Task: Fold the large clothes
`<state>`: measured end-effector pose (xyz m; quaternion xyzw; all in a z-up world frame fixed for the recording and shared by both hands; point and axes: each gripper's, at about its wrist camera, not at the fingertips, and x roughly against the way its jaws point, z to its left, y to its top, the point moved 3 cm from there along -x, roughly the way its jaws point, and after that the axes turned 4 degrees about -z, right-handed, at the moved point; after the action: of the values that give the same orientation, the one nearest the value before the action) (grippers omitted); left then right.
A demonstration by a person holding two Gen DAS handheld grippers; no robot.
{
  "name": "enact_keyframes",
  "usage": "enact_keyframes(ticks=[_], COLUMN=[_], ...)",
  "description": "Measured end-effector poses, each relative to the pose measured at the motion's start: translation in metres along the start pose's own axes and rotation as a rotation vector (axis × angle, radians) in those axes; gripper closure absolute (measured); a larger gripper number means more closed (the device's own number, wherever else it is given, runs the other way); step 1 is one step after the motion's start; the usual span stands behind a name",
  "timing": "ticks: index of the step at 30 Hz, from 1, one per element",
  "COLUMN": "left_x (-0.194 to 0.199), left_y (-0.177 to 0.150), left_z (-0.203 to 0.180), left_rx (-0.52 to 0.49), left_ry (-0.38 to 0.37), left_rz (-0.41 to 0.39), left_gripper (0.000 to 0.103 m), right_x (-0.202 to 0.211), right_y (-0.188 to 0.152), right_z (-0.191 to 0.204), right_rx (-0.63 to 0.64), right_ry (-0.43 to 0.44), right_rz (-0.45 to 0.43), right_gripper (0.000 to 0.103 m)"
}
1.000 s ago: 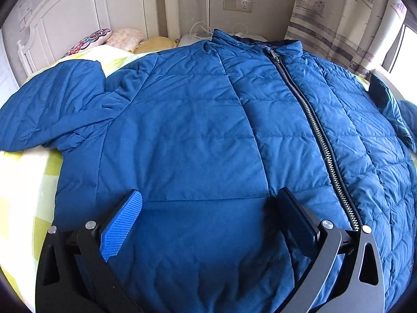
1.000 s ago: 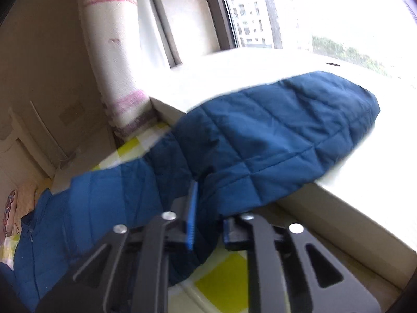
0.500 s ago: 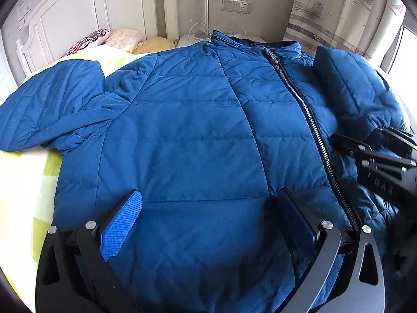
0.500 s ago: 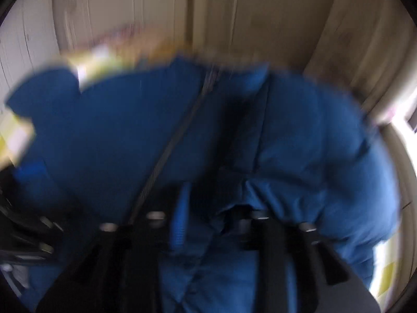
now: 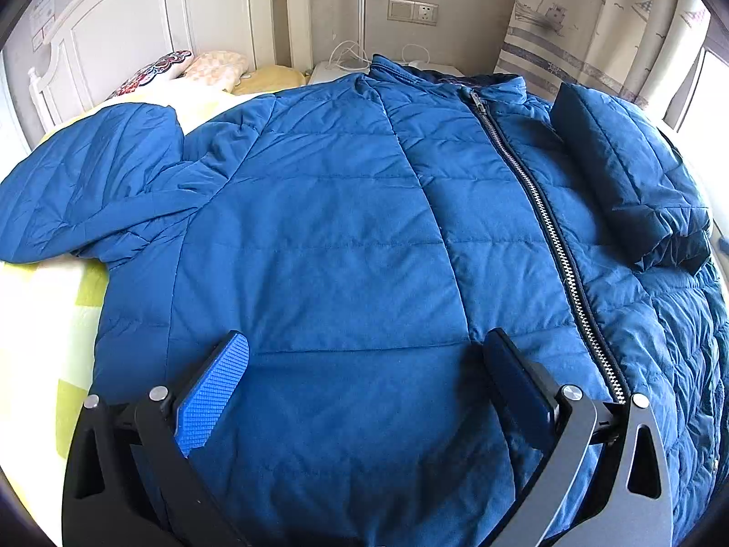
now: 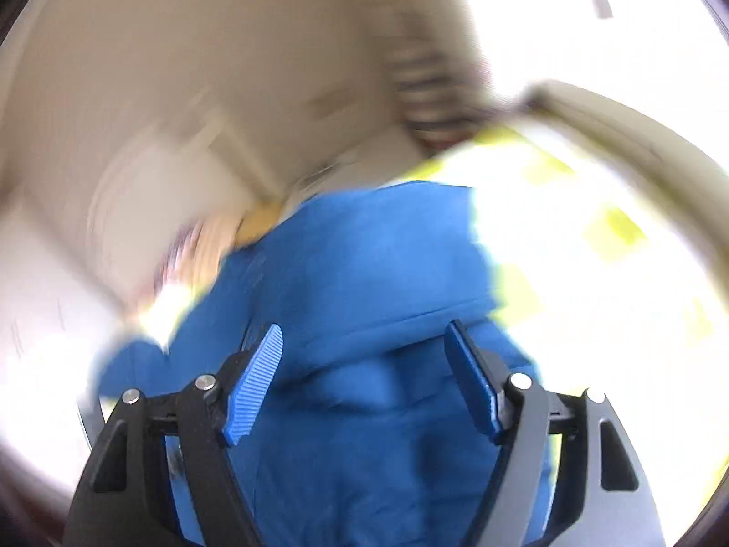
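The blue puffer jacket (image 5: pixel 328 246) is lying zip-up on the bed (image 5: pixel 41 310), one sleeve (image 5: pixel 624 178) already lying across its front. Left gripper (image 5: pixel 364 364) is hovering wide over the hem; right gripper (image 6: pixel 364 364) has just been opening, gripping nothing. Next, likely: taking the other sleeve (image 5: pixel 86 187) inward.

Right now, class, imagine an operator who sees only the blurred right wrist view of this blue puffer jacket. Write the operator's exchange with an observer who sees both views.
Operator: Is the sleeve on the curtain side folded in?
Observer: Yes. The sleeve by the curtain lies across the front of the blue puffer jacket, beside the zipper.
Operator: And the other one?
Observer: The sleeve by the pillows lies spread out on the bed, not yet folded.
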<state>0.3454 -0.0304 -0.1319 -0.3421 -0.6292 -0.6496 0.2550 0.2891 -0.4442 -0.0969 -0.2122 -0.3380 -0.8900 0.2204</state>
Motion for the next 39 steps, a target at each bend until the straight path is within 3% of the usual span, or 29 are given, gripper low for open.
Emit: enact_keyframes(ticks=[2,4,5,6,7,8,11,16,19,20,21,23,26,28,32,35,37,39], left_x=[0.000,0.000,0.000,0.000,0.000,0.000,0.000,0.000,0.000,0.001,0.001,0.002,0.001,0.001,0.000,0.001,0.004,0.009], left_y=[0.000,0.000,0.000,0.001,0.000,0.001,0.001,0.001,0.001,0.001,0.001,0.002,0.001,0.001,0.001,0.001,0.002,0.009], left_z=[0.000,0.000,0.000,0.000,0.000,0.000,0.000,0.000,0.000,0.000,0.001,0.003,0.003,0.003,0.004,0.005,0.011,0.031], left_rx=[0.001,0.000,0.000,0.001,0.000,0.001,-0.001,0.000,0.003,0.007,0.010,0.019,0.024,0.023,0.019,0.023,0.057,0.202], left_ry=[-0.001,0.000,0.000,-0.001,-0.001,-0.001,0.002,-0.001,-0.003,-0.008,-0.013,-0.025,-0.030,-0.029,-0.028,-0.045,-0.093,-0.250], left_rz=[0.000,0.000,0.000,0.000,0.000,0.000,0.000,0.000,-0.002,-0.004,-0.006,-0.010,-0.013,-0.012,-0.007,-0.004,-0.007,-0.008], left_gripper=[0.004,0.004,0.004,0.004,0.004,0.004,0.004,0.004,0.004,0.004,0.004,0.004,0.004,0.004,0.004,0.004,0.004,0.005], right_x=[-0.015,-0.028,-0.034,-0.037,-0.041,-0.039,-0.025,-0.031,-0.053,-0.062,-0.069,-0.069,-0.058,-0.046,-0.035,-0.039,-0.044,-0.045], right_y=[0.009,0.013,0.016,0.018,0.017,0.020,0.016,-0.010,-0.043,-0.057,-0.074,-0.094,-0.093,-0.082,-0.044,-0.035,-0.033,-0.027], right_z=[-0.026,-0.034,-0.035,-0.033,-0.025,-0.014,0.041,0.164,0.235,0.257,0.274,0.288,0.274,0.252,0.167,0.103,0.061,0.034], right_rx=[-0.133,-0.153,-0.147,-0.132,-0.112,-0.071,0.106,0.383,0.528,0.570,0.610,0.668,0.705,0.686,0.561,0.467,0.393,0.273], right_ry=[0.043,0.036,0.028,0.038,0.024,0.011,0.038,0.159,0.242,0.294,0.357,0.375,0.336,0.266,0.027,-0.104,-0.159,-0.121], right_rz=[0.028,0.038,0.038,0.030,0.008,-0.034,-0.125,-0.140,-0.057,-0.002,0.058,0.082,0.044,0.005,-0.048,-0.051,-0.035,-0.011], right_gripper=[0.029,0.030,0.037,0.056,0.064,0.079,0.084,0.085,0.078,0.068,0.051,0.041,0.041,0.041,0.041,0.040,0.040,0.044])
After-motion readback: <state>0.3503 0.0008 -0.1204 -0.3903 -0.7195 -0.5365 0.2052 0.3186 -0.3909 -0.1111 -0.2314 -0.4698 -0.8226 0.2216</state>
